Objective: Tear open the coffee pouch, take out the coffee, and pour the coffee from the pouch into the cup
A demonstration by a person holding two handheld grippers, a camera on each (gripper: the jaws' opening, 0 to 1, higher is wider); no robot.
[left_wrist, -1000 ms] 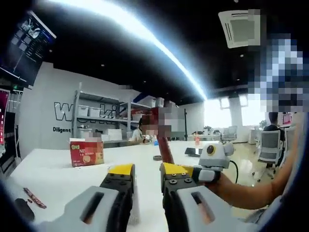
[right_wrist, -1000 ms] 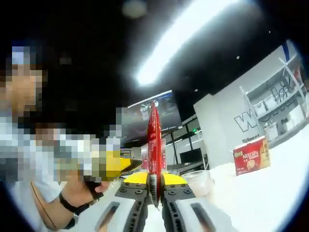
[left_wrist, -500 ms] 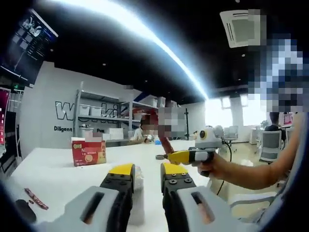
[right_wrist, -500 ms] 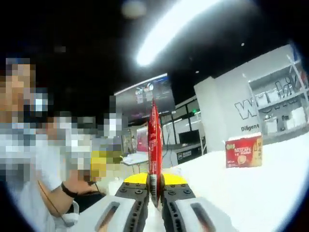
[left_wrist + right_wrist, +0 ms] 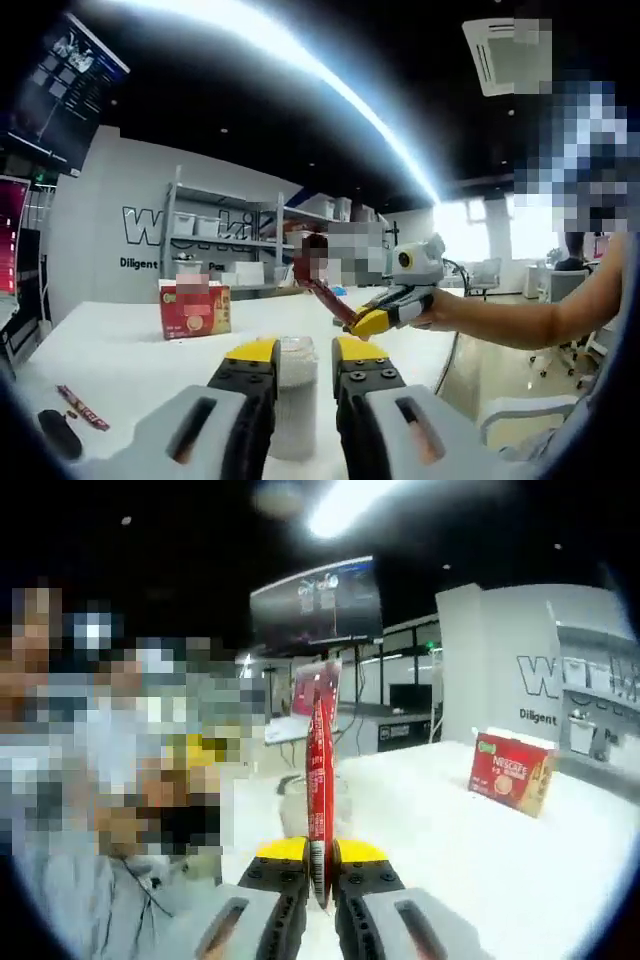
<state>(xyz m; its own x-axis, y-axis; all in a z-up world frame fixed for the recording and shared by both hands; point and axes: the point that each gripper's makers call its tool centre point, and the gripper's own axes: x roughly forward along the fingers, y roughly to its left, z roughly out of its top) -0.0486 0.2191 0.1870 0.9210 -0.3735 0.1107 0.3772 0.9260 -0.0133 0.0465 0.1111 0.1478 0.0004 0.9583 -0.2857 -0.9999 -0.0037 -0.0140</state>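
My right gripper (image 5: 320, 858) is shut on the lower end of a slim red coffee pouch (image 5: 320, 765), which stands straight up from its jaws. In the left gripper view that right gripper (image 5: 366, 322) comes in from the right in a person's hand, and the pouch (image 5: 322, 291) leans up and to the left above a clear plastic cup (image 5: 296, 395). The cup stands on the white table just beyond my left gripper (image 5: 304, 352), seen through its gap. The left jaws stand a little apart with nothing held. The cup (image 5: 343, 802) also sits right behind the pouch.
A red Nescafe box (image 5: 193, 308) (image 5: 511, 770) stands further back on the white table (image 5: 110, 360). A small red torn strip (image 5: 82, 408) and a dark object (image 5: 52, 436) lie near the left edge. Shelves and office chairs fill the background.
The right gripper has swung the pouch in from the right until it is over the cup. The right gripper view has tipped down, so the cup now sits behind the pouch.
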